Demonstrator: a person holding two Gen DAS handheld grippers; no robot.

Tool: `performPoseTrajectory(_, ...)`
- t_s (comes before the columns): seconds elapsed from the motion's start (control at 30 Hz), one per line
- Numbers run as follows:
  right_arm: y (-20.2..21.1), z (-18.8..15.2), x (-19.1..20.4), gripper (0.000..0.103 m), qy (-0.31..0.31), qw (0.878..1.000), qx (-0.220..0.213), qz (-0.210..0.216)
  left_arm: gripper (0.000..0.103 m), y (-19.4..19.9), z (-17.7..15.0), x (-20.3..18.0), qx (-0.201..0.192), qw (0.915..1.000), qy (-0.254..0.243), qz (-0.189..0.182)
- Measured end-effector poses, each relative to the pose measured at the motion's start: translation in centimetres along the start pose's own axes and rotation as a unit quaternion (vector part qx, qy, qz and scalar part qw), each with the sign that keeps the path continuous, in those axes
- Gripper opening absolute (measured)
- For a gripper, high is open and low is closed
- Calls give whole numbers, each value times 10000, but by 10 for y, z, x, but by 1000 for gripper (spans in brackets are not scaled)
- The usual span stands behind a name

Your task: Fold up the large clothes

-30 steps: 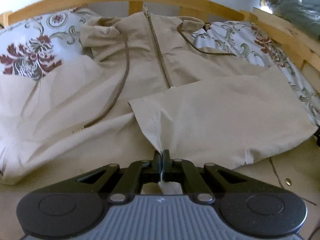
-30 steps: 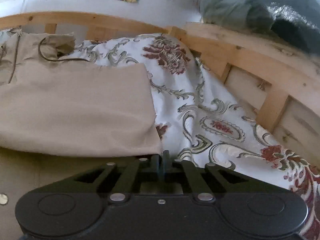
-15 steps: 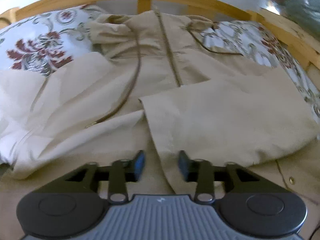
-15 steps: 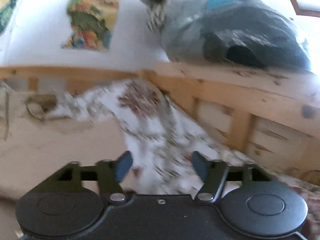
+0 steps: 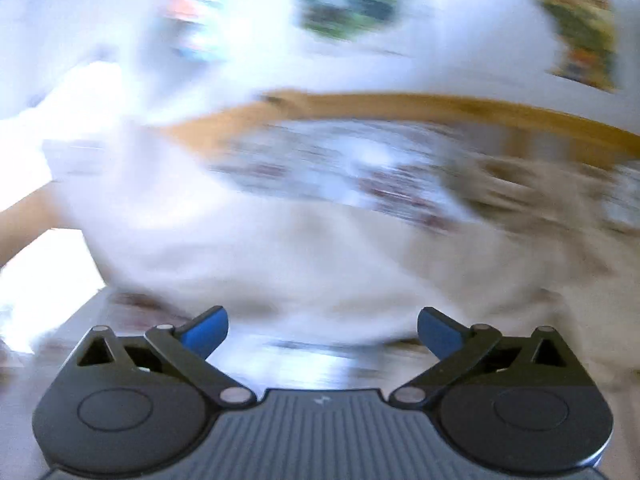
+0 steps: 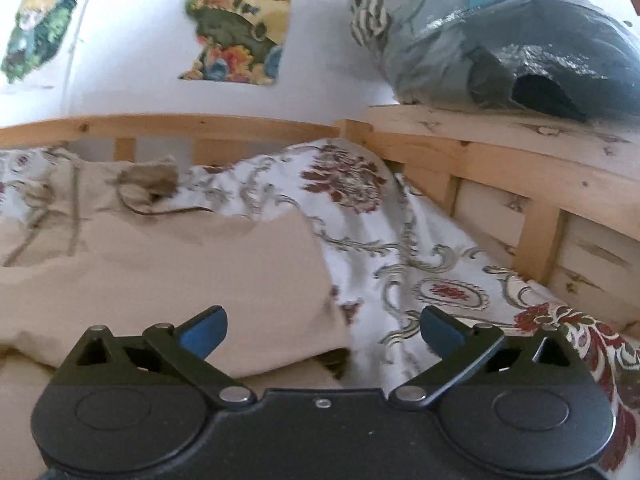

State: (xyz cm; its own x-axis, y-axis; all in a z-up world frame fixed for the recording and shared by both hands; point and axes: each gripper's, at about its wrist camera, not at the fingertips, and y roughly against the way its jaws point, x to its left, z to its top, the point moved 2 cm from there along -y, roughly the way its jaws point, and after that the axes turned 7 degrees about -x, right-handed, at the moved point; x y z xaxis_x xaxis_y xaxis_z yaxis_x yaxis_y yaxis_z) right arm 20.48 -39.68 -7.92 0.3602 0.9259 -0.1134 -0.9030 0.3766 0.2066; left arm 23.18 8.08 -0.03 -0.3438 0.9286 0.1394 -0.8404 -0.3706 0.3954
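the beige zip-up cotton jacket (image 6: 160, 256) lies partly folded on the white floral bedsheet (image 6: 420, 248) inside the pale wooden bed frame (image 6: 500, 160). left gripper (image 5: 322, 330) and right gripper (image 6: 323, 330) have just been opening; both stand wide, nothing between their blue pads.

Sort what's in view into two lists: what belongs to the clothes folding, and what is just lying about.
Belongs to the job:
beige zip-front jacket
left hand-held gripper, open
right hand-held gripper, open

Just lying about:
floral-patterned white bedsheet
wooden bed frame
plastic-wrapped blue bundle
colourful wall pictures
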Motion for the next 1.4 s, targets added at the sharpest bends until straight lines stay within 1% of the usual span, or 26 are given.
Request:
performPoseTrajectory(0.07, 18, 5, 13, 102, -67, 9995, -64, 304, 102, 2, 10, 30, -273, 9986, 76, 455)
performPoseTrajectory(0.17, 40, 9, 35, 102, -84, 9966, -112, 815, 102, -2, 24, 69, -764, 9929, 221, 880)
performPoseTrajectory(0.23, 51, 10, 51, 102, -31, 9939, -134, 1095, 102, -14, 31, 85, -814, 9906, 301, 1058)
performPoseTrajectory(0.3, 61, 13, 67, 102, 56, 9916, -70, 1294, 102, -29, 35, 95, -725, 9892, 403, 1206)
performPoseTrajectory(0.4, 72, 21, 85, 102, -72, 9900, 146, 1398, 102, -48, 35, 97, -619, 9876, 408, 1384)
performPoseTrajectory(0.43, 74, 25, 89, 102, -169, 9900, 204, 1383, 101, -50, 33, 96, -609, 9867, 378, 1456)
performPoseTrajectory(0.5, 76, 31, 94, 102, -484, 9904, 363, 1246, 91, -59, 31, 92, -597, 9858, 417, 1516)
performPoseTrajectory(0.53, 78, 32, 93, 102, -753, 9898, 441, 1125, 74, -63, 32, 92, -585, 9857, 451, 1518)
performPoseTrajectory(0.57, 81, 29, 92, 102, -1029, 9879, 512, 1043, 47, -65, 31, 90, -583, 9848, 473, 1564)
performPoseTrajectory(0.6, 81, 24, 92, 102, -1252, 9845, 628, 1056, 34, -66, 31, 88, -599, 9825, 460, 1702)
performPoseTrajectory(0.63, 78, 20, 93, 102, -1330, 9812, 753, 1180, 8, -65, 31, 87, -632, 9792, 410, 1882)
performPoseTrajectory(0.67, 74, 15, 94, 102, -1265, 9795, 846, 1317, 1, -64, 34, 84, -706, 9764, 401, 2002)
performPoseTrajectory(0.7, 71, 11, 96, 102, -1077, 9809, 894, 1351, 1, -61, 38, 84, -815, 9761, 454, 1963)
performPoseTrajectory(0.77, 70, 5, 96, 102, -814, 9857, 825, 1225, 0, -52, 49, 79, -1144, 9752, 469, 1835)
performPoseTrajectory(0.8, 68, 3, 94, 102, -815, 9860, 814, 1203, 0, -47, 55, 74, -1294, 9754, 393, 1739)
performPoseTrajectory(0.9, 59, 0, 85, 102, -1070, 9828, 903, 1202, 0, -28, 79, 49, -1801, 9761, 117, 1206)
performPoseTrajectory(0.97, 57, 1, 79, 102, -1124, 9828, 882, 1172, 0, -11, 98, 25, -2146, 9744, 38, 674)
performPoseTrajectory(1.03, 56, 5, 72, 102, -1072, 9852, 775, 1091, 0, 9, 115, -7, -2533, 9671, -242, 52)
performPoseTrajectory(1.1, 54, 8, 63, 102, -1073, 9872, 662, 978, 0, 33, 124, -47, -2882, 9517, -786, -707)
performPoseTrajectory(1.13, 52, 10, 58, 102, -1090, 9879, 612, 917, 0, 44, 124, -68, -2995, 9415, -1070, -1118)
performPoseTrajectory(1.2, 48, 13, 45, 102, -1124, 9895, 521, 748, 0, 65, 113, -109, -2979, 9214, -1549, -1955)
performPoseTrajectory(1.27, 42, 14, 31, 102, -1133, 9910, 471, 539, 1, 81, 82, -150, -2731, 9014, -2027, -2679)
performPoseTrajectory(1.3, 38, 14, 24, 102, -1121, 9918, 444, 418, 4, 87, 66, -163, -2595, 8937, -2207, -2919)
performPoseTrajectory(1.33, 35, 14, 18, 102, -1120, 9924, 417, 297, 7, 92, 45, -176, -2383, 8849, -2389, -3209)
performPoseTrajectory(1.37, 32, 14, 9, 102, -1138, 9926, 393, 135, 7, 94, 26, -186, -2134, 8761, -2557, -3487)
performPoseTrajectory(1.4, 29, 13, 2, 102, -1162, 9924, 392, 43, 7, 93, 9, -193, -1882, 8723, -2653, -3651)
